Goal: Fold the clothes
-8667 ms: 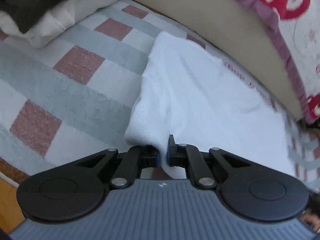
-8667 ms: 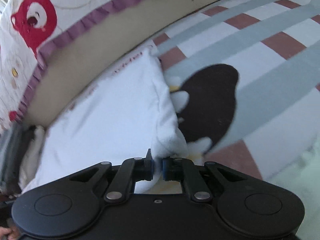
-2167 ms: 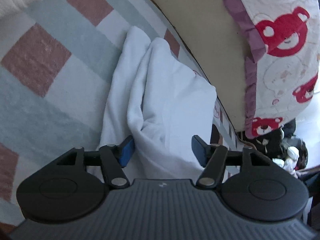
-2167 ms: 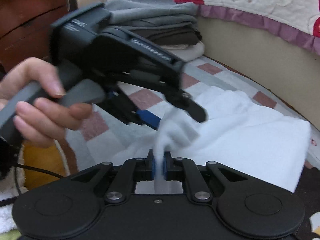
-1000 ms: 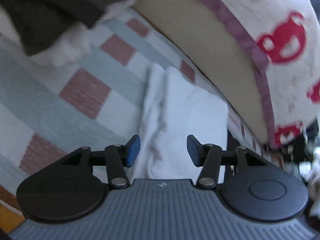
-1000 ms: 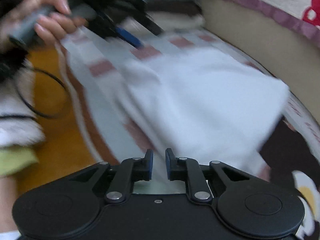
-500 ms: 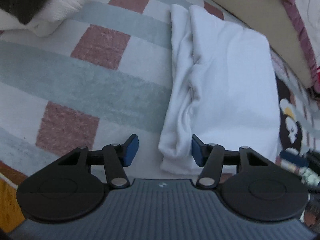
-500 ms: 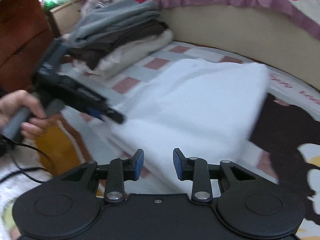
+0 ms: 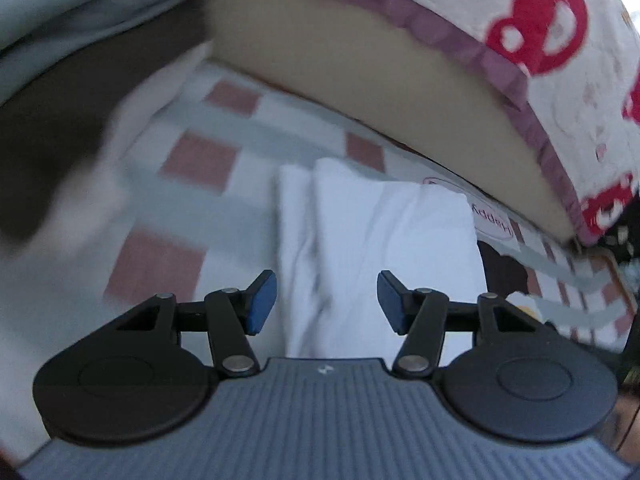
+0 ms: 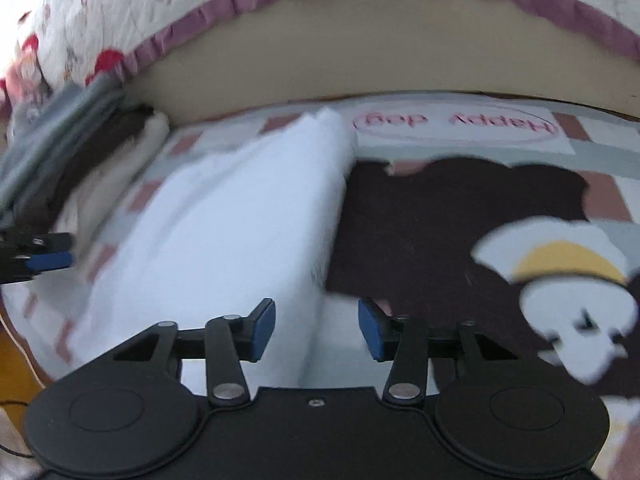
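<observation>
Change since earlier frames: right gripper (image 10: pixel 316 330), formerly pinching a corner of the white garment (image 9: pixel 380 240), has let go; its jaws have just been opening and stand apart over the garment's near edge, pads not pressing. Left gripper (image 9: pixel 326 300): jaws half-wide, garment below, not gripped. Garment: folded oblong on the checked blanket (image 9: pixel 192 160), long axis running away toward the mattress edge (image 9: pixel 340 80). Writing, right view only: "Happy dog" (image 10: pixel 454 122), upside down. Also right view only: cartoon dog print (image 10: pixel 560 280), stacked clothes (image 10: pixel 72 132).
</observation>
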Demonstrator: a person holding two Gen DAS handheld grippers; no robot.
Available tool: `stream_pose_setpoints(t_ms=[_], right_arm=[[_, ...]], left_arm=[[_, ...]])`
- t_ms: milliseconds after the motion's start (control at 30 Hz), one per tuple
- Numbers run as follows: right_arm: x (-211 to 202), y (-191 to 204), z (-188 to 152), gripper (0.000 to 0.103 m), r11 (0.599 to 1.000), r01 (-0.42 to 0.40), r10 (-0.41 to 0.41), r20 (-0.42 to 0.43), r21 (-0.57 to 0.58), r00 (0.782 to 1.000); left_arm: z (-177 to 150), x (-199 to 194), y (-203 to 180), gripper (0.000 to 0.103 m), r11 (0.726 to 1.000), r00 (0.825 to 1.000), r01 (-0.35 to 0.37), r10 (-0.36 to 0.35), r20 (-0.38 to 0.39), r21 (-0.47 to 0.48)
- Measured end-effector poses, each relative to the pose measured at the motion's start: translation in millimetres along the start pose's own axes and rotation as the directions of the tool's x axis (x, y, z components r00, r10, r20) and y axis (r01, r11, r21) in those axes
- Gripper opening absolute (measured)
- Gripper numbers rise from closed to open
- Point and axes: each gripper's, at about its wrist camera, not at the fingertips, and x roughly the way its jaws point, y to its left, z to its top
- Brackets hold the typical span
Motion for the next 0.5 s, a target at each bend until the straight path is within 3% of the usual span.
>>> stream_pose_setpoints(t_ms=[67, 267, 467, 500], right_arm=[[15.8, 0.8, 17.8, 0.06, 1.0, -0.008, 0.008, 0.014, 0.013, 1.0], [68.1, 1.3, 47.5, 0.061, 0.999, -0.029, 0.029, -0.023, 0.016, 0.999], [86.6, -17.9, 47.1, 0.072, 0.99, -0.085, 0.087, -0.012, 0.111, 0.996], [89.8, -19.4, 46.9, 0.073, 0.988, -0.095, 0.096, -0.007, 0.12, 0.995]], left_arm=[[11.3, 22.4, -3.3, 0.055, 0.999, 1.0, 0.008, -0.008, -0.003, 0.052], [11.8, 87.7, 16.5, 0.05, 0.992, 0.99, 0.12, -0.122, -0.066, -0.023], [15.8, 104.9, 25.6, 0.05, 0.977, 0.976, 0.212, -0.21, -0.052, 0.03], [17.1, 105.8, 24.0, 0.042, 0.976, 0.976, 0.214, -0.212, -0.043, 0.042]])
